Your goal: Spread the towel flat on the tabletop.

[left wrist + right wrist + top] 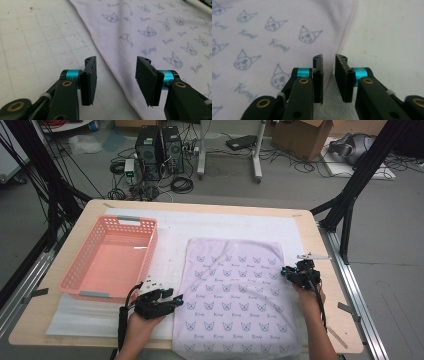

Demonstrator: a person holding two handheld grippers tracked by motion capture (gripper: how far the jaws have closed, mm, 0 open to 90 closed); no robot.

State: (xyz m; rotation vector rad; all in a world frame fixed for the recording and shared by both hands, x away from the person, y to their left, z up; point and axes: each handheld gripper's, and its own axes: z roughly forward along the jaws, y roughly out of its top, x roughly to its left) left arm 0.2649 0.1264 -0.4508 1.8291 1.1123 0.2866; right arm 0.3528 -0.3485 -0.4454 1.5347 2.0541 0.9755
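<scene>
Straddling the hems, the left gripper point(116, 75) is standing apart and the right gripper point(329, 77) nearly together on nothing, while the towel point(235, 290) is lying flat beside the basket point(80, 270); folding is not yet begun.

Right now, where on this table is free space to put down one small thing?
Free patches: the white mat strip between the pink basket and the lilac printed cloth, the mat behind the cloth, and the basket's floor. It is crowded at the cloth's two side edges, where the left gripper and right gripper work.
</scene>
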